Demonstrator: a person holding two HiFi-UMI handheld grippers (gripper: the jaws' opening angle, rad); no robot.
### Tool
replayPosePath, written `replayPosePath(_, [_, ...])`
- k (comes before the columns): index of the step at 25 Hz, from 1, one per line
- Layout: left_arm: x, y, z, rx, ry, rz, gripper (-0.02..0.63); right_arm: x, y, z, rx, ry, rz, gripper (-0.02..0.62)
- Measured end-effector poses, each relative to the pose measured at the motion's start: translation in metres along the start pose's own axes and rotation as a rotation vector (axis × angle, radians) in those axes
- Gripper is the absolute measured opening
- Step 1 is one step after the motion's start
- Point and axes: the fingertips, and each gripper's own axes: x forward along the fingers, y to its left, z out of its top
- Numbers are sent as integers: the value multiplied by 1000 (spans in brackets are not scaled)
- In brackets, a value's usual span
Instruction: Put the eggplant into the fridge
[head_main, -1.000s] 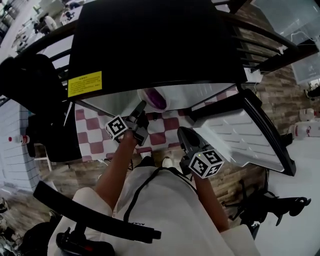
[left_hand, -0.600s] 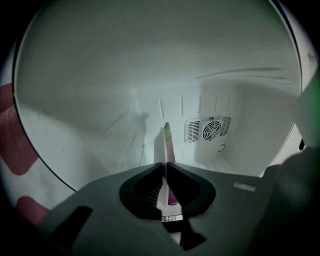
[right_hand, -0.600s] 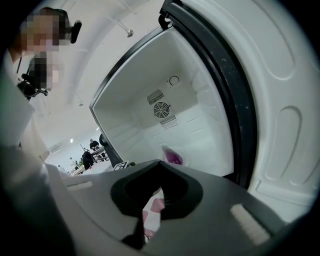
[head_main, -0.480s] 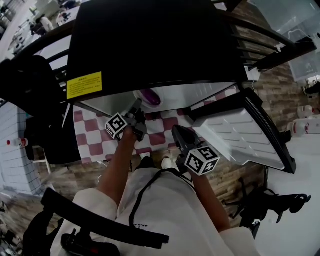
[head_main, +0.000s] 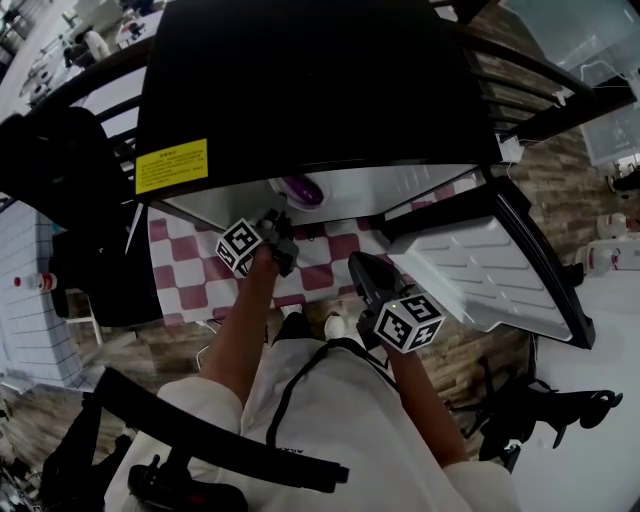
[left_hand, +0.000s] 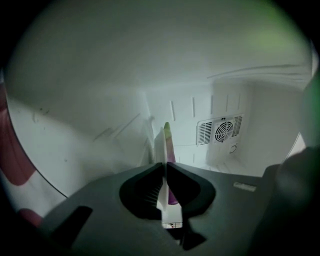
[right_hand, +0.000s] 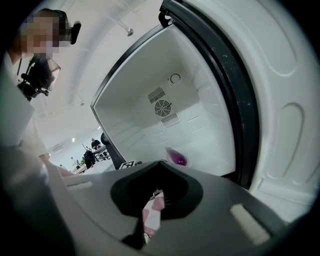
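The purple eggplant (head_main: 298, 189) shows just inside the open black fridge (head_main: 300, 80), under its top edge. My left gripper (head_main: 283, 222) reaches level into the opening, shut on the eggplant. In the left gripper view the eggplant (left_hand: 168, 142) runs up through the narrow slit of the left gripper (left_hand: 165, 162), its green tip pointing up. The right gripper view shows the eggplant (right_hand: 178, 158) low in the white interior near the right wall. My right gripper (head_main: 362, 268) hangs outside in front of the fridge, shut and empty; its slit (right_hand: 156, 192) shows only floor.
The fridge door (head_main: 480, 270) stands swung open to the right. A fan vent (left_hand: 220, 132) sits on the back wall. A red-and-white checkered mat (head_main: 320, 255) lies before the fridge. A black chair (head_main: 60, 200) stands at the left, clear bins (head_main: 590, 40) at the upper right.
My left gripper has sunk lower into the fridge with the eggplant, which now looks smaller and more tucked under the top edge. The right gripper has barely moved.
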Motion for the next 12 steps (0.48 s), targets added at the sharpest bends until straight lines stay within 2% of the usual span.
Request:
replayPosePath(7, [4,3,-10,-30,-52,8,31,6,8,-1,-24,19,37,6])
replayPosePath(12, [9,2,-16,-31,-61,5,32,-7,-3,-8,-16,32,26,6])
